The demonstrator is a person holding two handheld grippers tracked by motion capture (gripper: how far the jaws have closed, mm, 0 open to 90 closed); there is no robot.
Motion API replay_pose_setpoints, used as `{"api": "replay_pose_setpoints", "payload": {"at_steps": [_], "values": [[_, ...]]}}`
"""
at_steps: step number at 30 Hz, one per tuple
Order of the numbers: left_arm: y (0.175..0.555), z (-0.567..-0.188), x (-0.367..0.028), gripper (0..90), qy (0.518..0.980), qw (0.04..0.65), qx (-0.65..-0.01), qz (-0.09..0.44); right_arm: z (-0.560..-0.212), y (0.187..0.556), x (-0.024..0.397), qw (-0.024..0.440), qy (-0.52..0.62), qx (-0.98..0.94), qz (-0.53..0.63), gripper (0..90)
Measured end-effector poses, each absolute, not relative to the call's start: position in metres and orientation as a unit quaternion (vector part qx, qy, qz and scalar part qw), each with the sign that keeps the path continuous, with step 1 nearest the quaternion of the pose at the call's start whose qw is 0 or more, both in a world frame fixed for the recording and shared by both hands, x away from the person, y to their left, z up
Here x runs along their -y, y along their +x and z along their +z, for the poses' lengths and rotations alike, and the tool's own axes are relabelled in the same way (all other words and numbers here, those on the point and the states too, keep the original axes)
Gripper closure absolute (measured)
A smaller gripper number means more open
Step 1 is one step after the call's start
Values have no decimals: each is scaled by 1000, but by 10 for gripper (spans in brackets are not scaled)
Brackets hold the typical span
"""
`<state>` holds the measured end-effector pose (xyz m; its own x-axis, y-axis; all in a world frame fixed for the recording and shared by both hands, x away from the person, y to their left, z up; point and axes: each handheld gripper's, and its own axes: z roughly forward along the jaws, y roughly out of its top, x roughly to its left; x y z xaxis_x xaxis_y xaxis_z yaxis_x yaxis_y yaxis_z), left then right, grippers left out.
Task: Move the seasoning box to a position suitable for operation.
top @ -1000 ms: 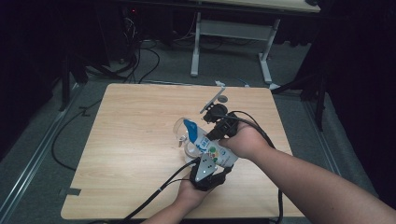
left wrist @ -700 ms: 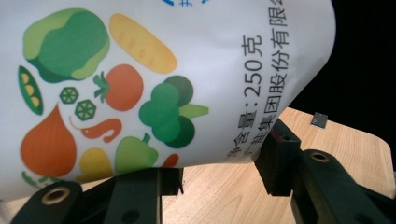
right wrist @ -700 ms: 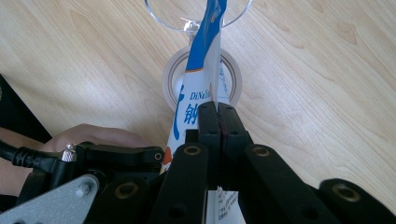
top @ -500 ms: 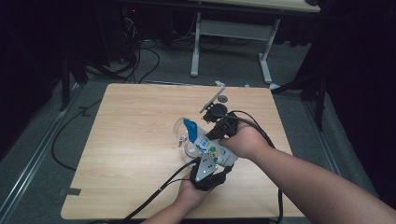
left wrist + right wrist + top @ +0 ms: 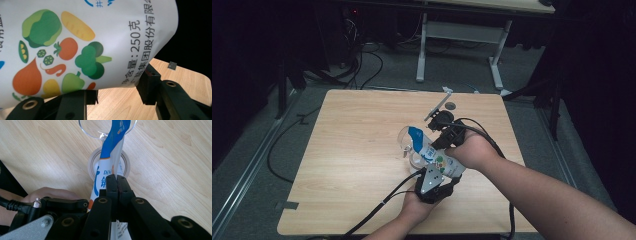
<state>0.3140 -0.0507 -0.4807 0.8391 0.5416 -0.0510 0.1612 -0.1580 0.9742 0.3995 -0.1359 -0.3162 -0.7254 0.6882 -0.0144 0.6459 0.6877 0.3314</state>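
Mid-frame on the surface [image 5: 352,150], left tongs [image 5: 120,96] clamp the pouch [image 5: 434,157] bottom, right tongs [image 5: 116,185] pinch its edge closed, tilting it toward the glass [image 5: 408,142], likely to pour.

The 2 grippers, the bag [image 5: 432,152] and the clear cup [image 5: 404,141] crowd the table [image 5: 352,150] right of the middle. The left half is bare wood with lots of room. A small stand [image 5: 438,104] and a round disc [image 5: 450,106] block the far edge.
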Motion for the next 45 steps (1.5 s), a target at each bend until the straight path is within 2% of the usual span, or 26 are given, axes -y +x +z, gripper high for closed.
{"api": "replay_pose_setpoints", "payload": {"at_steps": [45], "values": [[315, -478, 50, 578, 742, 607, -237, 158, -316, 400, 133, 73, 359, -918, 154, 900]]}}
